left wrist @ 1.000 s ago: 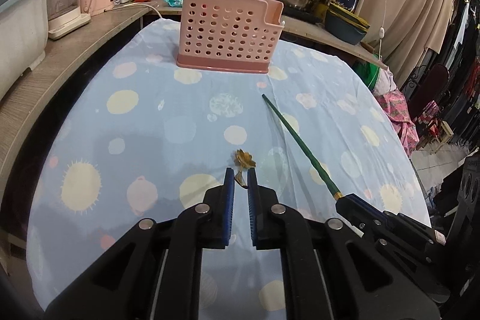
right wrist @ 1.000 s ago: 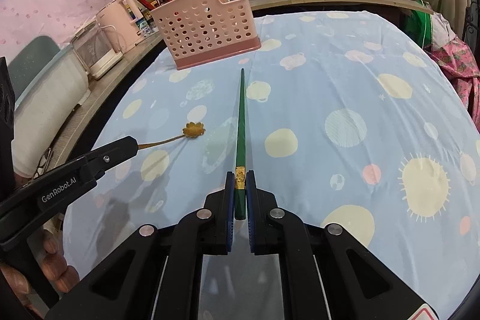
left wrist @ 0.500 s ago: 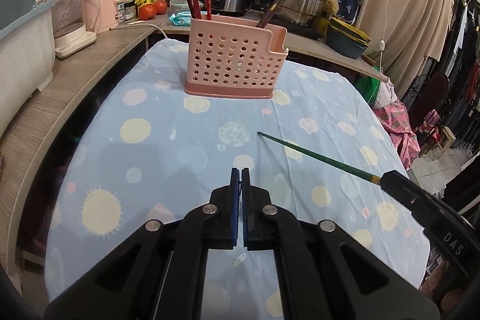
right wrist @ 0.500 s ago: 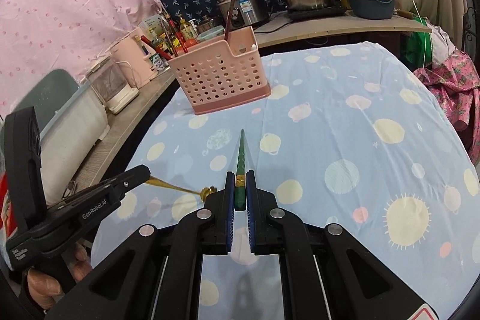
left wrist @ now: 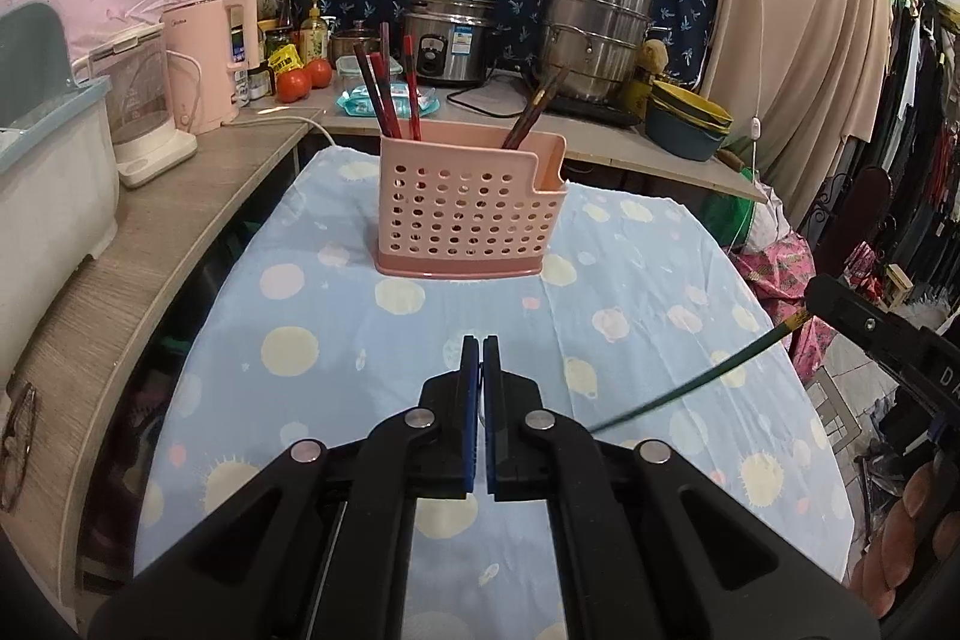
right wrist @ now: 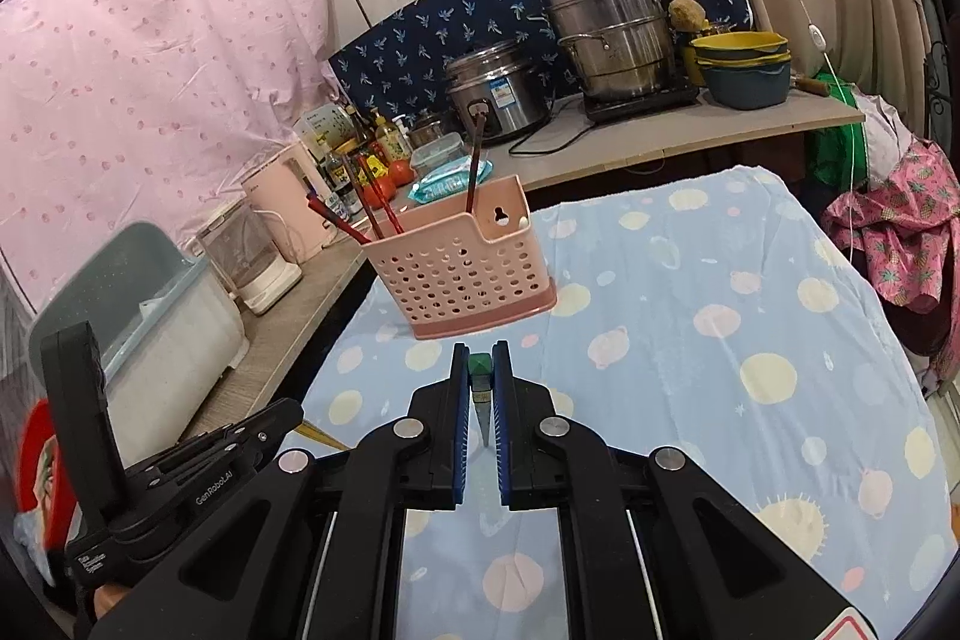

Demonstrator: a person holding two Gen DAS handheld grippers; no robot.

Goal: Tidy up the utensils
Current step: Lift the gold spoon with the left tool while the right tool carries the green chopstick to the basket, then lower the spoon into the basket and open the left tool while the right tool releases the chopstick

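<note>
Right tool [right wrist: 480,370] clenched on green chopstick [right wrist: 479,363], raised above counter [right wrist: 690,340]. Left tool [left wrist: 482,358] clamped on thin gold utensil [right wrist: 318,435], type unclear. Pink utensil holder [left wrist: 465,214] ahead of both.

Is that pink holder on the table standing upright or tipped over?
Upright. The pink holder sits flat on its base on the spotted tablecloth, and the chopsticks inside stick up out of its top.
</note>
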